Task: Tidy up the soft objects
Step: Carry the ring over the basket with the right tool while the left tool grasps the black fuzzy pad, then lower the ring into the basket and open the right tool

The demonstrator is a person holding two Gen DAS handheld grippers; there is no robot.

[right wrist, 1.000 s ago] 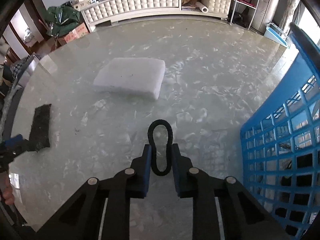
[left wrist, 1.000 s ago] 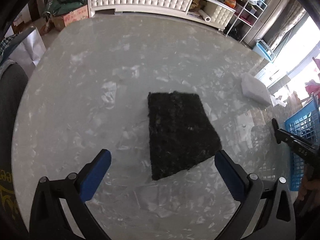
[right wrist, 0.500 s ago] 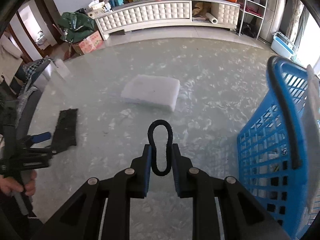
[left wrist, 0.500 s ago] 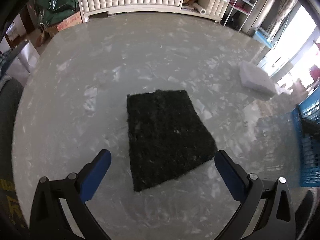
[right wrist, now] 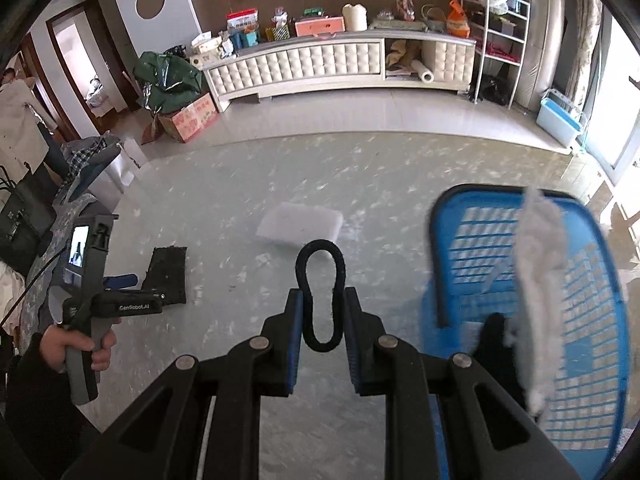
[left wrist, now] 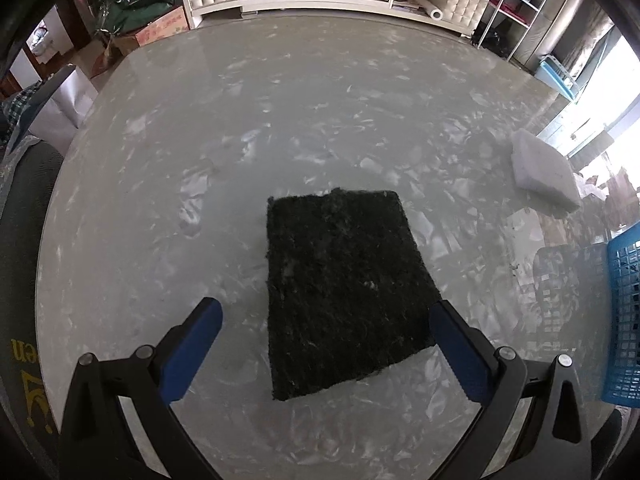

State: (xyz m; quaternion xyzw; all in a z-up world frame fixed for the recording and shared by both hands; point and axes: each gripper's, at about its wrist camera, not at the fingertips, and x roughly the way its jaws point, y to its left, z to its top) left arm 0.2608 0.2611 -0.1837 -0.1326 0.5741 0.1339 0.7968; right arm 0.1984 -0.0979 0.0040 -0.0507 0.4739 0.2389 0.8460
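Pinching a black elastic hair-tie loop (right wrist: 320, 294) between its blue pads, the right gripper (right wrist: 320, 336) has its jaws nearly together, the loop squeezed narrow at the grip and bulging round beyond it. At about two o'clock from that grip stands a blue plastic lattice basket (right wrist: 592, 300), its rim blurred; a fluffy white cloth (right wrist: 538, 280) hangs over its near edge and something dark lies inside against the wall, too unclear to name.

The left gripper (left wrist: 326, 344) has its jaws spread wide with nothing between the pads, pointing steeply down at a flat black rectangular scouring pad (left wrist: 344, 288) that lies on the pale marbled round table (left wrist: 200, 140). The pad's near edge sits between the two blue fingers without touching either. In the right wrist view a hand (right wrist: 70, 350) holds this gripper's grey handle at nine o'clock.

Further out, a white foam sponge block (left wrist: 544, 172) lies alone on the table at two o'clock from the pad, well apart from it and near the basket's side. Nothing stands between pad and basket.

Beyond the table, a white tufted low cabinet (right wrist: 312, 66) carries assorted boxes.
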